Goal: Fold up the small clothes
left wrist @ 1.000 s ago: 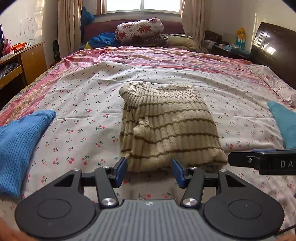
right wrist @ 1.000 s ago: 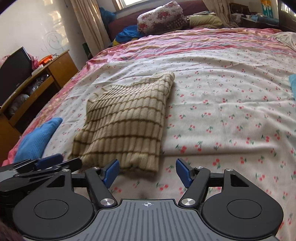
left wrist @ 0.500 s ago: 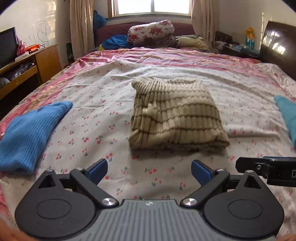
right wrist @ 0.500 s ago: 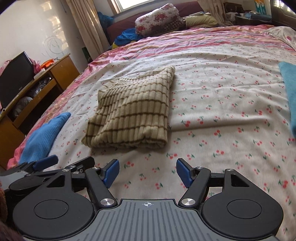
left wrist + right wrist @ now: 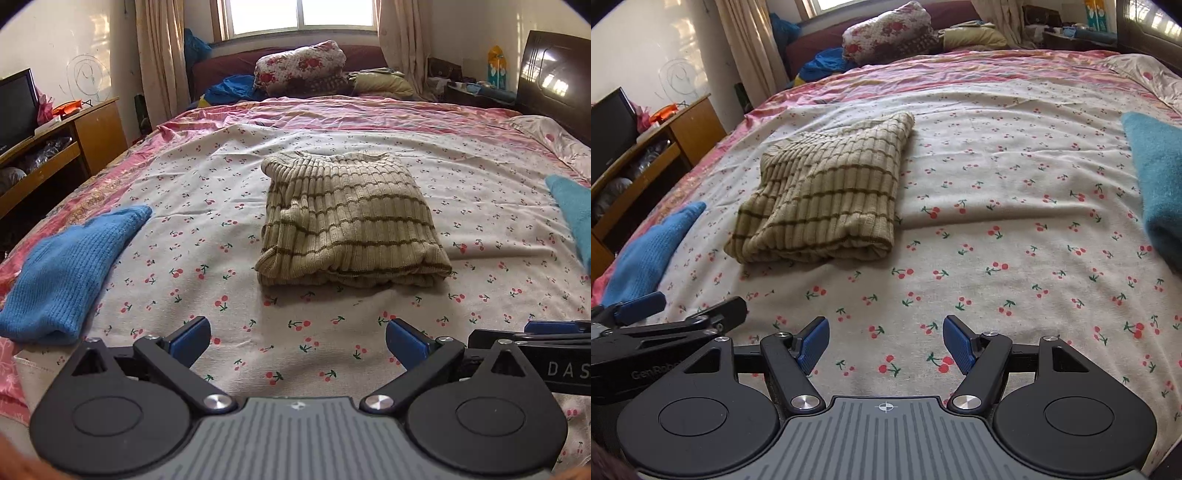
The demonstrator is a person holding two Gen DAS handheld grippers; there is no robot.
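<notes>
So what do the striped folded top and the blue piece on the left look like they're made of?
Striped folded top: looks like a ribbed knit, matte beige with thin brown stripes; raised vertical ribs show. Fibre unclear. Blue piece: also a soft knit, matte, with fine ribbed rows; possibly wool or acrylic.

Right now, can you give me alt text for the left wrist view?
A folded beige striped sweater lies on a cherry-print bedsheet, beyond the open, empty left gripper. A blue knit garment lies at left, a teal one at the right edge.
</notes>
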